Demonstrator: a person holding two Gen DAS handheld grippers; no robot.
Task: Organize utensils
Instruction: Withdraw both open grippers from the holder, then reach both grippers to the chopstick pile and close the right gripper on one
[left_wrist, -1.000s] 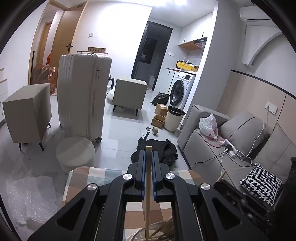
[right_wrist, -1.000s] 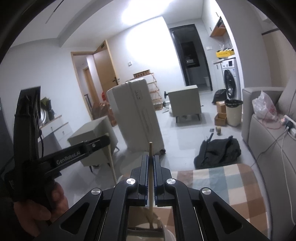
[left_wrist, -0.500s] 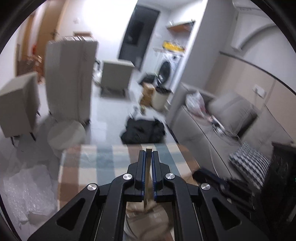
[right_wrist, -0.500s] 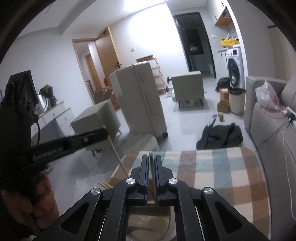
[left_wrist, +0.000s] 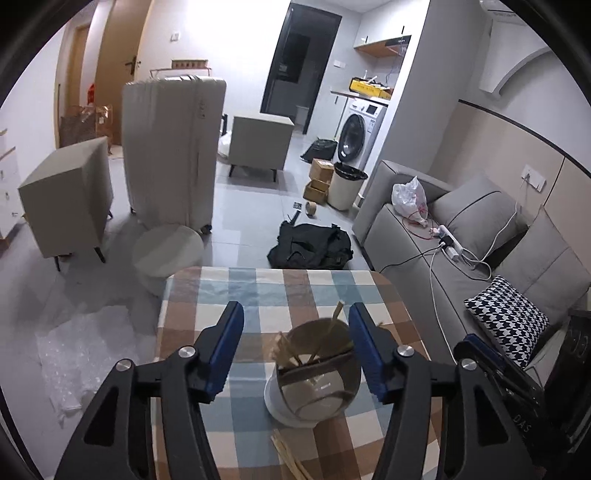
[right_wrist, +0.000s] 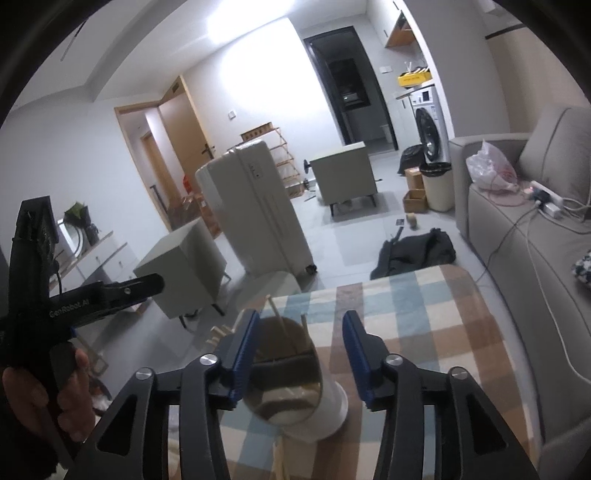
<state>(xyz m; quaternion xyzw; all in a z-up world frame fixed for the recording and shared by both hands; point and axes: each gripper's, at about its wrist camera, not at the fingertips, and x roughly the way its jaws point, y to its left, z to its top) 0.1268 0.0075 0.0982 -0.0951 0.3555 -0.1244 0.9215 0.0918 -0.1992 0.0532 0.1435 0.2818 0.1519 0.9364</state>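
Holder (left_wrist: 312, 373) interior blurred; chopsticks (left_wrist: 295, 350) inside hard to count. Left gripper (left_wrist: 295, 354) and right gripper (right_wrist: 299, 354), jaws just opened, stand half apart, gripping nothing.

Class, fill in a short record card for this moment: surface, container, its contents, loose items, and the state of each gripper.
surface: table with checked cloth
container: round holder, upright on the cloth
contents: wooden chopsticks leaning inside
loose items: more chopsticks lying on the cloth in front of the holder
left gripper: jaws just opened, holding nothing
right gripper: jaws just opened, holding nothing
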